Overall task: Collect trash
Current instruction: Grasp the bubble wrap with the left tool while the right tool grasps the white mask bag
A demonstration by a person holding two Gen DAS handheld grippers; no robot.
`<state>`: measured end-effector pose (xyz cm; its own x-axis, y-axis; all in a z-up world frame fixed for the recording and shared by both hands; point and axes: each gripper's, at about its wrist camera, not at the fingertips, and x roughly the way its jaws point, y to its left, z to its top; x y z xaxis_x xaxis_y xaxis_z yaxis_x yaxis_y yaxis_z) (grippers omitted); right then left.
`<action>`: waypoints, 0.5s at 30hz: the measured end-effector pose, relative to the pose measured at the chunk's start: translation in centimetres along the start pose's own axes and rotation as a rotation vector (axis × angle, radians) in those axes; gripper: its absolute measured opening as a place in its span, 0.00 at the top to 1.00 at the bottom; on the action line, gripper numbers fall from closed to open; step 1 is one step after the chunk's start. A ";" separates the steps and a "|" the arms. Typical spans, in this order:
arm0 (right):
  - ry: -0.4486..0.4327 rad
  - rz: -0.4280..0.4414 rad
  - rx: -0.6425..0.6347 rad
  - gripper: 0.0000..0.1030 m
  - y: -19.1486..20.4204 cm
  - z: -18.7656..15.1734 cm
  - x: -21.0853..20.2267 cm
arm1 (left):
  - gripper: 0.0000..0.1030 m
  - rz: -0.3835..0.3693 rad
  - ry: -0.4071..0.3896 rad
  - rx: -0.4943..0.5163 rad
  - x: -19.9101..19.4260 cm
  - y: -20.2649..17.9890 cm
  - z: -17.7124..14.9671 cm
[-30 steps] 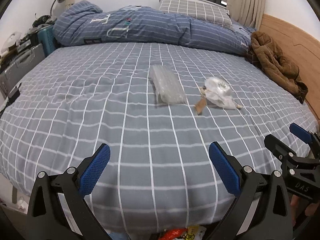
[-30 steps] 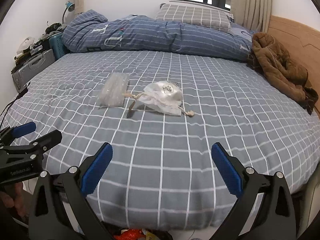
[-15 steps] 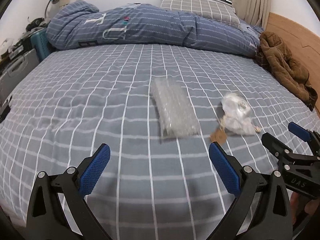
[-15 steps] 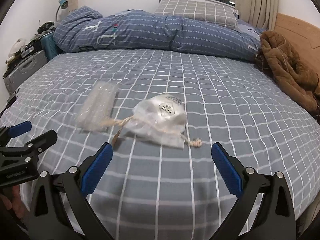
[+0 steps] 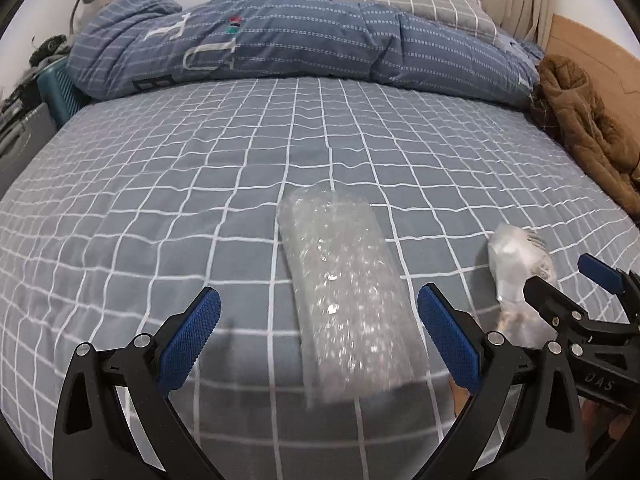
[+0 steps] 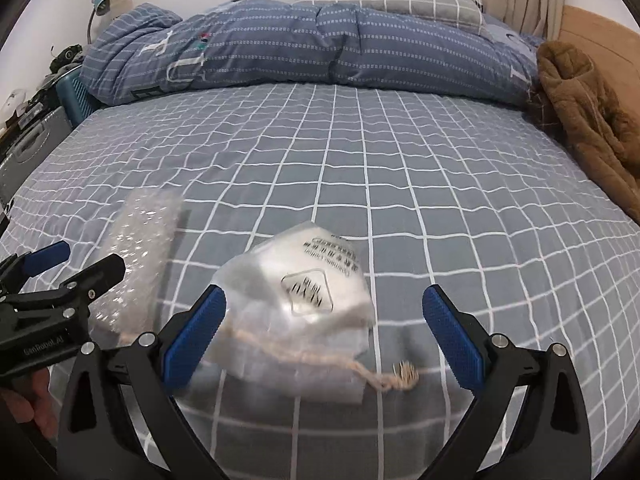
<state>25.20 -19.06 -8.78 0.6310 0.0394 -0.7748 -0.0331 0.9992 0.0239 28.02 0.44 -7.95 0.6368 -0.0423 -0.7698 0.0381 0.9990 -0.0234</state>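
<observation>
The left gripper (image 5: 318,336), jaws spread, framed the bubble-wrap sheet (image 5: 344,300) at lower centre; the right gripper (image 6: 324,334), equally spread, straddled the drawstring plastic pouch (image 6: 300,308). Both looked light, limp and slippery, best pinched mid-body against the bedsheet (image 6: 440,184).

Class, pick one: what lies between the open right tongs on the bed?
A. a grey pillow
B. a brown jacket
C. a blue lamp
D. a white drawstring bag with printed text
D: in the right wrist view the white drawstring bag sits between the open right tongs.
</observation>
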 end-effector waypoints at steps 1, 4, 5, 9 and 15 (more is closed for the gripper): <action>0.014 0.010 -0.001 0.13 0.0 0.0 0.7 | 0.06 -0.004 0.005 -0.002 0.4 -0.1 0.1; 0.045 0.021 -0.010 0.21 0.0 0.0 2.2 | 0.11 -0.011 0.027 0.006 1.7 -0.6 0.0; 0.049 0.028 -0.014 0.23 0.0 -0.1 2.5 | 0.13 -0.014 0.034 0.010 2.1 -0.7 0.0; 0.065 0.061 -0.021 0.38 0.4 -0.4 3.1 | 0.31 -0.048 0.059 0.001 3.1 -0.7 -0.5; 0.047 0.056 -0.011 0.54 0.4 -0.4 2.7 | 0.63 -0.081 0.068 0.010 3.4 -1.2 -0.8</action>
<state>26.60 -18.59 -11.08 0.5907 0.0945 -0.8014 -0.0757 0.9952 0.0616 29.48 -0.84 -11.06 0.5775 -0.1213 -0.8073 0.0951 0.9922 -0.0811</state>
